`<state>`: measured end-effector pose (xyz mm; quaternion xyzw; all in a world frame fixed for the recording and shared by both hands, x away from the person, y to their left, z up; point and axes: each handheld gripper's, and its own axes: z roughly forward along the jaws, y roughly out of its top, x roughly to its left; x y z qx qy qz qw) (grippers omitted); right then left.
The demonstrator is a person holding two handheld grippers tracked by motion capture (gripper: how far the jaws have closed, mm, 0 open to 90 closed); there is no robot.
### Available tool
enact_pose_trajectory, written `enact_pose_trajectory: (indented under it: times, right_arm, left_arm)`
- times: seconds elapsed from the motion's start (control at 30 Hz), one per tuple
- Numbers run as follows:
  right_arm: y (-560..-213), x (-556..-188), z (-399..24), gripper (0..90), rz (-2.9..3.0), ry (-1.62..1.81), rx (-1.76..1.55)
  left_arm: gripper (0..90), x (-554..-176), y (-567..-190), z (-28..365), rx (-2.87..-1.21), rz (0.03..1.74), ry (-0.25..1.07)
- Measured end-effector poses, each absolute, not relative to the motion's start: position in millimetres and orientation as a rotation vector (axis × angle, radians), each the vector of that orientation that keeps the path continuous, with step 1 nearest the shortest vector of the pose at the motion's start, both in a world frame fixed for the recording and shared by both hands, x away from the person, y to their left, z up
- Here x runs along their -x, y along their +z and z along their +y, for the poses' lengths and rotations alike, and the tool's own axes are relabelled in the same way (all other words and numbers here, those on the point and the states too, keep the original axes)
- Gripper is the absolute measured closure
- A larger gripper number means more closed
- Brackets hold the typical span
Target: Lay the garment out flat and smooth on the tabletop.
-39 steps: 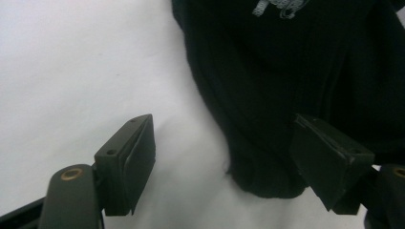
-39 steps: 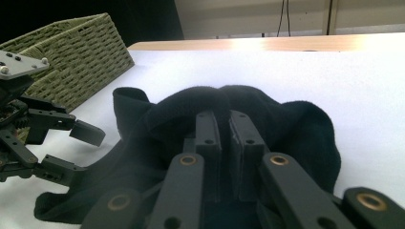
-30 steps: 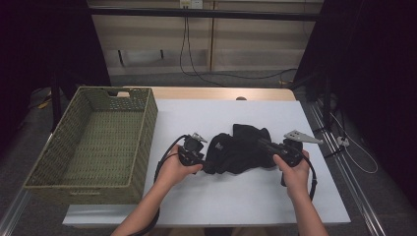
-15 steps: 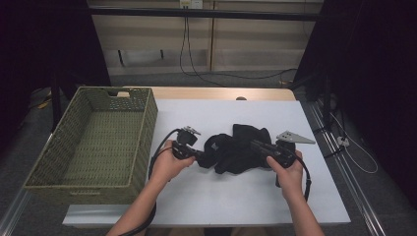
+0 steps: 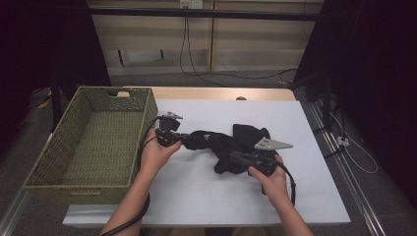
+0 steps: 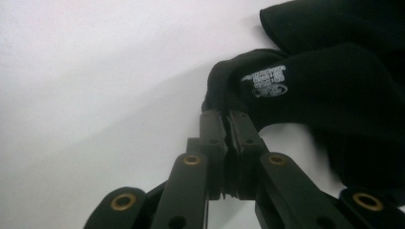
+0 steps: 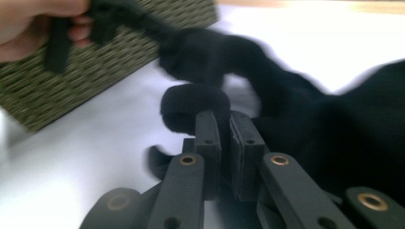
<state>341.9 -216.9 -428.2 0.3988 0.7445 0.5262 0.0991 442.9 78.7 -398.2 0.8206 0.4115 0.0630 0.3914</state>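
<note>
A black garment lies crumpled on the white table. My left gripper is shut on a stretched-out end of it, just right of the basket. In the left gripper view the jaws pinch a fold of the black garment near a small white print. My right gripper is shut on the garment's near edge; in the right gripper view its jaws clamp a rolled fold of the garment, and the other hand shows far off.
A woven green basket stands at the table's left; its wall shows in the right gripper view. Cables run along the back wall and the right side. Bare white table lies in front of the hands.
Both hands have moved left toward the basket, dragging the garment with them. The left hand has risen slightly and pulled one end of the garment out into a strip.
</note>
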Motion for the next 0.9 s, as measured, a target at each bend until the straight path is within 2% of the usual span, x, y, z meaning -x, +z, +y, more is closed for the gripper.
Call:
enact_pose_trajectory:
  times: [0.07, 0.13, 0.2, 0.3, 0.33, 0.37, 0.43, 0.6, 0.73, 0.87, 0.9]
  right_arm:
    - [-430.1, -340.3, -207.8, 82.9, 2.239, 1.547, -1.145]
    - [-432.4, -339.0, -199.5, 76.8, 2.269, 1.553, -1.118]
    - [-431.8, -339.2, -197.0, 54.8, 2.262, 1.543, -1.116]
    - [-423.3, -339.8, -203.4, 44.4, 2.209, 1.546, -1.120]
    - [-419.3, -340.6, -208.0, 38.0, 2.173, 1.542, -1.137]
    - [-415.1, -341.5, -213.6, 36.3, 2.141, 1.532, -1.157]
    - [-408.8, -343.8, -226.2, 35.4, 2.083, 1.503, -1.180]
    - [-408.5, -351.0, -256.3, 31.6, 1.921, 1.376, -1.302]
    - [-419.8, -354.8, -271.0, 33.6, 1.874, 1.238, -1.381]
    - [-432.9, -357.1, -271.6, 44.9, 1.918, 1.160, -1.373]
    - [-435.3, -357.1, -270.8, 48.1, 1.930, 1.154, -1.357]
  left_arm:
    - [85.0, -443.4, -399.4, 79.0, -2.084, 1.046, 0.157]
    - [81.2, -443.0, -401.2, 78.7, -2.088, 1.039, 0.158]
    - [69.5, -442.3, -404.3, 77.0, -2.091, 1.032, 0.169]
    - [42.9, -441.5, -408.2, 74.6, -2.098, 1.049, 0.142]
    - [40.1, -440.4, -409.2, 73.4, -2.102, 1.042, 0.136]
    - [36.3, -439.1, -409.8, 71.5, -2.110, 1.035, 0.137]
    - [26.2, -436.1, -409.4, 67.9, -2.101, 1.036, 0.114]
    - [18.4, -426.4, -404.2, 56.3, -2.117, 0.988, 0.084]
    - [14.1, -419.1, -401.8, 45.5, -2.141, 0.939, 0.072]
    - [14.4, -412.1, -407.4, 32.0, -2.195, 0.893, 0.040]
    - [16.8, -410.7, -409.9, 28.9, -2.204, 0.890, 0.016]
